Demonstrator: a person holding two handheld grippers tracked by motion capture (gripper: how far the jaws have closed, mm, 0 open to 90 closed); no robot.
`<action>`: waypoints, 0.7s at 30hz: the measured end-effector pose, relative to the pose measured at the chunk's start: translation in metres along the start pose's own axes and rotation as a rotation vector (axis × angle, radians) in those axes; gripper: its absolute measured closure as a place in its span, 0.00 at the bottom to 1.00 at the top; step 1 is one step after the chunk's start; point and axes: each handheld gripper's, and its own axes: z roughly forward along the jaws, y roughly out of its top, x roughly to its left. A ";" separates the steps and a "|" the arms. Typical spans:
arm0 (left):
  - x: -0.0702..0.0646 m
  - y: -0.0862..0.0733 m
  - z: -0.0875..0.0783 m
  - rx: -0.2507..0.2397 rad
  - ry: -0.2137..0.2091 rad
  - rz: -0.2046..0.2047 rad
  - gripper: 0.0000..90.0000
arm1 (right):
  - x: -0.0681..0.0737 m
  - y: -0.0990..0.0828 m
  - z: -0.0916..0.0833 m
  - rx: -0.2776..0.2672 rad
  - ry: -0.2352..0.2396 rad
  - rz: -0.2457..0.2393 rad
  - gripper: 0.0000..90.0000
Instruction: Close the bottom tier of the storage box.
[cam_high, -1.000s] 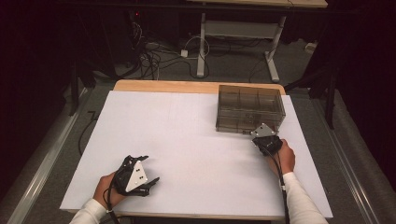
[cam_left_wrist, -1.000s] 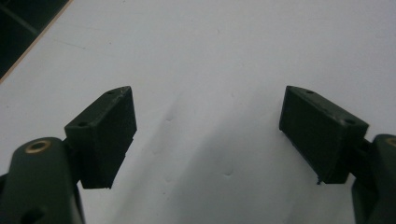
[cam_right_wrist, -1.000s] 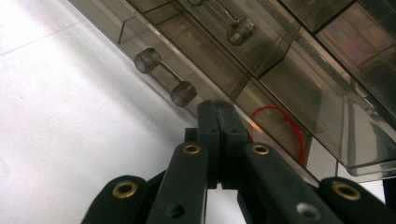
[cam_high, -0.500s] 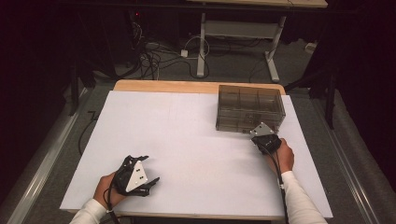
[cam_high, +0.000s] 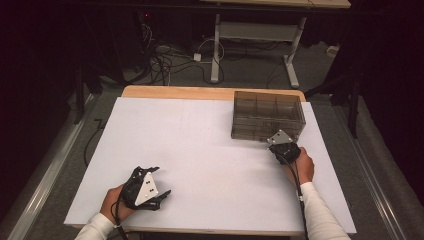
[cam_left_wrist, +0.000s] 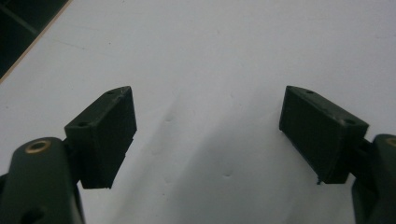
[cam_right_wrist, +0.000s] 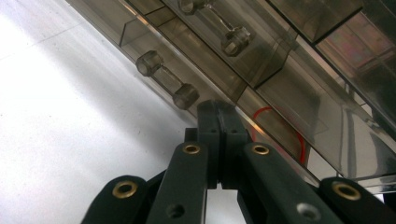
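Note:
A smoky clear plastic drawer box (cam_high: 267, 115) stands at the back right of the white table (cam_high: 200, 140). My right gripper (cam_high: 275, 142) is at the box's front face, shut, with nothing visible between its jaws. In the right gripper view the closed tips (cam_right_wrist: 218, 109) sit against the lowest drawer front, just right of its clear bar handle (cam_right_wrist: 167, 80). A red ring (cam_right_wrist: 280, 133) lies inside that drawer, behind the tips. My left gripper (cam_high: 159, 181) rests near the table's front left, open, with bare tabletop between its pads (cam_left_wrist: 208, 126).
A second clear handle (cam_right_wrist: 215, 23) shows on the drawer above. The table's wooden back edge (cam_high: 175, 92) runs behind the white sheet. Cables and a desk frame (cam_high: 215, 45) lie on the floor beyond.

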 end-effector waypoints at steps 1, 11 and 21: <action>0.000 0.000 0.000 -0.001 -0.001 -0.002 0.20 | 0.000 0.000 0.000 0.002 0.000 0.000 1.00; 0.000 -0.001 0.000 0.003 -0.001 0.003 0.20 | 0.001 0.003 0.001 0.004 -0.012 -0.003 1.00; 0.000 -0.001 0.000 0.003 0.001 0.003 0.20 | 0.003 0.006 0.004 0.007 -0.020 -0.011 1.00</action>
